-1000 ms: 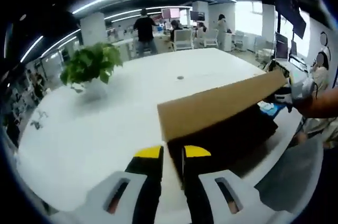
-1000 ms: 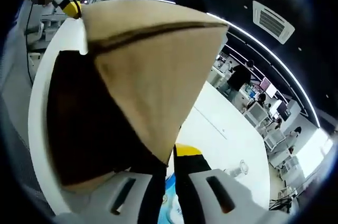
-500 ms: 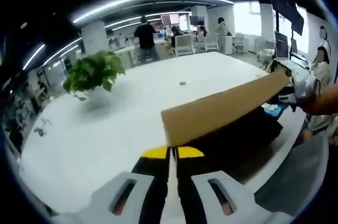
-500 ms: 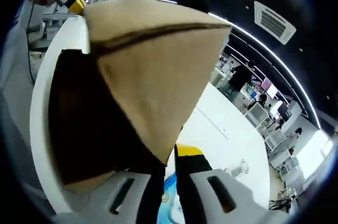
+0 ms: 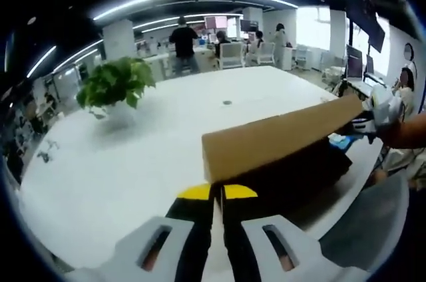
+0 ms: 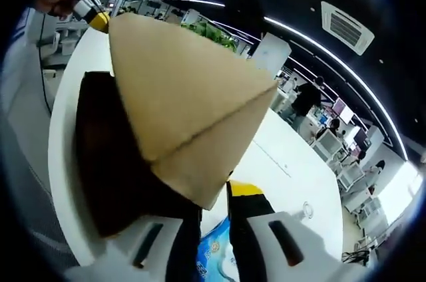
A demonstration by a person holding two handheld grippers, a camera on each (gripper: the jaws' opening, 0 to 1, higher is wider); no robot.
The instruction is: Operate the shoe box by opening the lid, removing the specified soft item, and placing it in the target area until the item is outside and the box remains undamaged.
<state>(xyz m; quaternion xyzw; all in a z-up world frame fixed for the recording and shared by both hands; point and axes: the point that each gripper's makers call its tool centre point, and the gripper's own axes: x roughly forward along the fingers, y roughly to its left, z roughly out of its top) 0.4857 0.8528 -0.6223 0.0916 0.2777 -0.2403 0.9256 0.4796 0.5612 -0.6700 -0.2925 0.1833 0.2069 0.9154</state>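
Jaws of my left gripper press together on the brown cardboard lid's near corner, raised over the dark shoe box on the white table. My right gripper pinches the opposite corner; its view alone shows a blue printed soft packet beneath. A potted plant stands beyond.

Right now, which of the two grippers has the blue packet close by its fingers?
The right gripper: the blue packet shows between its fingers, under the raised lid. The left gripper holds the lid's other corner.
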